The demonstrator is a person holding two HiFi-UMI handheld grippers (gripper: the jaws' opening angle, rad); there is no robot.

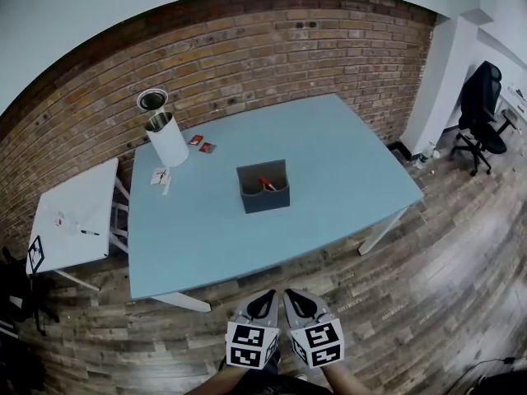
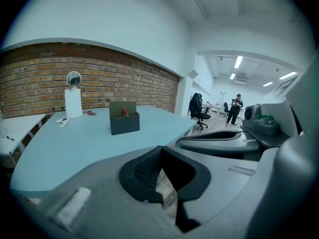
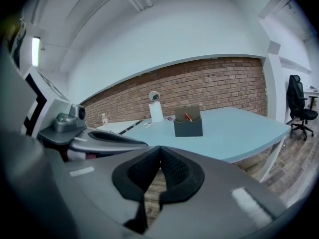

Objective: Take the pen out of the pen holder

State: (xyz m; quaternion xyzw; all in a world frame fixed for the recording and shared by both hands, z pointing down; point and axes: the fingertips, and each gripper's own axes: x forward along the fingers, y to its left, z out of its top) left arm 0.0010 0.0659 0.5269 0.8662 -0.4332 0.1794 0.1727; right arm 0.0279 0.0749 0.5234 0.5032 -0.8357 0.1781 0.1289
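A dark grey pen holder [image 1: 263, 191] stands near the middle of the light blue table [image 1: 329, 163], with a red pen [image 1: 267, 183] leaning inside it. Both grippers are held low over the wooden floor, well short of the table's near edge. The left gripper [image 1: 268, 295] and right gripper [image 1: 290, 295] sit side by side, both shut and holding nothing. In the left gripper view the jaws [image 2: 160, 151] meet at the tips, with the holder [image 2: 124, 119] and pen [image 2: 124, 112] far ahead. In the right gripper view the jaws [image 3: 160, 151] face the holder [image 3: 188, 125] and pen [image 3: 188, 116].
A white cylinder [image 1: 167, 141] with a round mirror on top stands at the table's far left, small cards [image 1: 202, 145] beside it. A white side table [image 1: 74, 212] is on the left. A black office chair [image 1: 482, 109] is far right. A person [image 2: 234, 108] stands in the distance.
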